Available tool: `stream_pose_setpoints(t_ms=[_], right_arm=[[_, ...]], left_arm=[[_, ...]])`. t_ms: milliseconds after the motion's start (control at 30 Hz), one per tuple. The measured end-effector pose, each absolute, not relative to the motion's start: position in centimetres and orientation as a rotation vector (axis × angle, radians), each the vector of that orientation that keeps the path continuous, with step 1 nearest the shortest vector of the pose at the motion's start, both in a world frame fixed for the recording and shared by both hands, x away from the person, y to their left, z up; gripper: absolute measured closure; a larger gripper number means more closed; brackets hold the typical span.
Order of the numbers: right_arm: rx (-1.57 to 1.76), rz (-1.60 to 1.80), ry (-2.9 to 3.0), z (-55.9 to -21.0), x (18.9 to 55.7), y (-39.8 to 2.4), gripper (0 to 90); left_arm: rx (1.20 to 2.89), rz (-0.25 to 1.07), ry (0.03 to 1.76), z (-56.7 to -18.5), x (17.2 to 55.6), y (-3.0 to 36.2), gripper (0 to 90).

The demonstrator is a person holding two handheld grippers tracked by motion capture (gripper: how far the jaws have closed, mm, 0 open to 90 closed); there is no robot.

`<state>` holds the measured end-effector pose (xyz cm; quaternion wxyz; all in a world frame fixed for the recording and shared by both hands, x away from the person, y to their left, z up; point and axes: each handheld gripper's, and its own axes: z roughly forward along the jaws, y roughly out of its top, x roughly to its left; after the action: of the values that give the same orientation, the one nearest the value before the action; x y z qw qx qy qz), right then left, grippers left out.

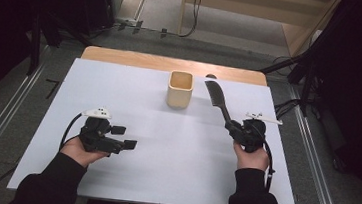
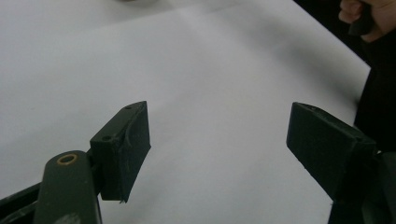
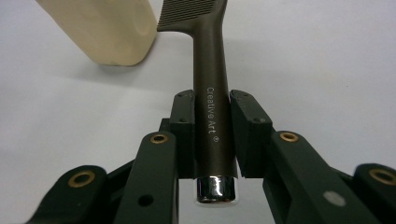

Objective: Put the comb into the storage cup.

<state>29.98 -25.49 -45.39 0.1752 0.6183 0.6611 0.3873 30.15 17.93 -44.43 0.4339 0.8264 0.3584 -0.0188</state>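
A wooden desk is seen from above, most of it covered by a white sheet. Toward the far middle of the sheet a cream, square-sided cup stands upright with its mouth open to the top.

At the near left, the left hand-held gripper is held in a hand just above the sheet, pointing toward the middle of the desk. In the left gripper view its 2 jaws are seen wide apart, with nothing between them and only bare white sheet beyond.

At the right, the right hand-held gripper is held in the other hand, and its 2 jaws are clamped together on the handle of a dark comb. The comb is raised off the sheet and slants up and away from the jaws, its toothed end lying just to the right of the cup and apart from it. In the right gripper view the round handle is pinched between the 2 pads, a shiny metal cap closes its near end, and the fine teeth begin at the top edge beside the cup.

Along the handle, small white lettering can be read: "Creative Art", followed by a registered-mark sign.
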Motion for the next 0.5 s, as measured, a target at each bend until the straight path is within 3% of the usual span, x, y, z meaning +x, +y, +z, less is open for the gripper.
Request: stream_pose_setpoints(t_ms=[500], right_arm=[[1.707, 1.166, 1.779, -43.9, 28.5, -23.9, 70.4]], left_arm=[[2.046, -0.088, 0.875, -42.8, 31.9, 16.0, 23.3]])
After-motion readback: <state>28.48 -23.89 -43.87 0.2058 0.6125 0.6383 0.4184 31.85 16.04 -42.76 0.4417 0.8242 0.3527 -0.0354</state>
